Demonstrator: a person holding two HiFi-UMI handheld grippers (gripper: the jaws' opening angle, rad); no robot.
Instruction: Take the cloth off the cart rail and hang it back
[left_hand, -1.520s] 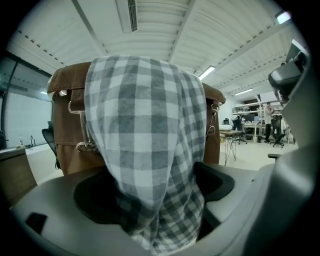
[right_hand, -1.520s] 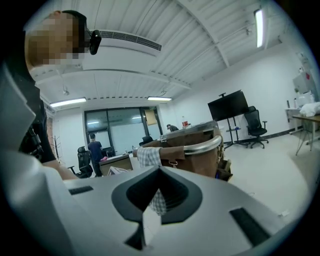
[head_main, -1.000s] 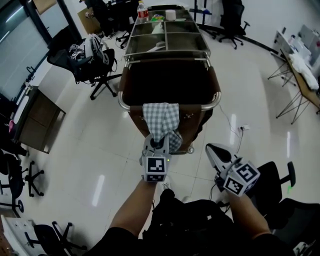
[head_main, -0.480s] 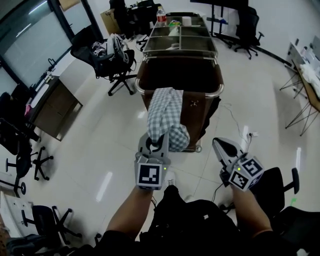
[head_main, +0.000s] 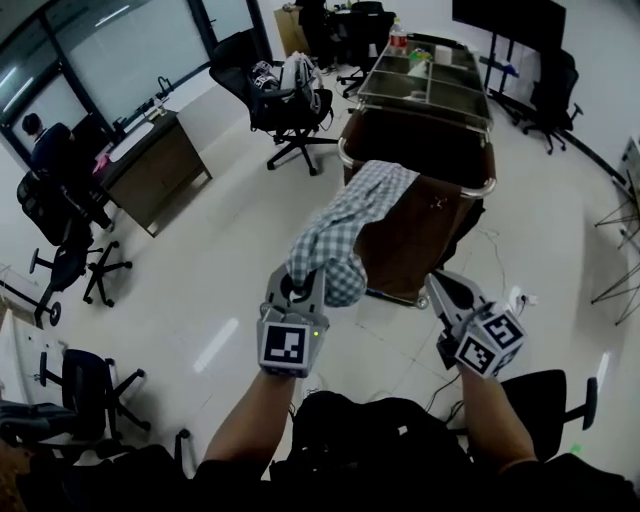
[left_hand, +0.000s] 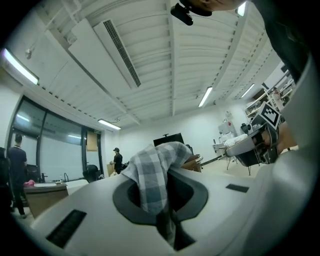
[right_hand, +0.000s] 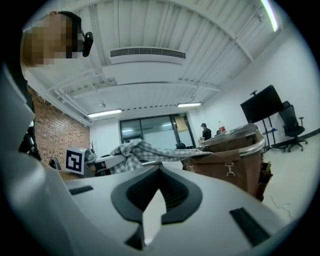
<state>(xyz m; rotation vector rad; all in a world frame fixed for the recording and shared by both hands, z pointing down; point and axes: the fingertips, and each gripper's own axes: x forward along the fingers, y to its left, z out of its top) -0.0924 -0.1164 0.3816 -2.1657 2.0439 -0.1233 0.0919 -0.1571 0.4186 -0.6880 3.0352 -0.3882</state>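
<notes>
1. Two grippers are seen in the head view: the left gripper (head_main: 303, 287) is clenched on a bunched end of the checked cloth (head_main: 352, 212), while the right gripper (head_main: 443, 288) is closed on nothing and held low beside the cart (head_main: 425, 235).
2. The cloth is stretched in the air between the left gripper and the cart rail (head_main: 462, 182). Its far end is draped over the rail, so the taking-off step is judged unfinished.
3. In the left gripper view, only a narrow fold of fabric (left_hand: 150, 175) is pinched between the jaws. A slip is possible if the pull is made sharply, because so little cloth is held.
4. A snag may be caused by the far end dragging over the rail's edge. If the cart is on wheels, it may be tugged along rather than the cloth freed.
5. Once the cloth is released from the rail, the loose end is likely to drop towards the floor unless it is lifted high or caught by the idle right gripper.
6. For rehanging, an uneven drape is a risk: a cloth laid off-centre over the rail is expected to slide off.
</notes>
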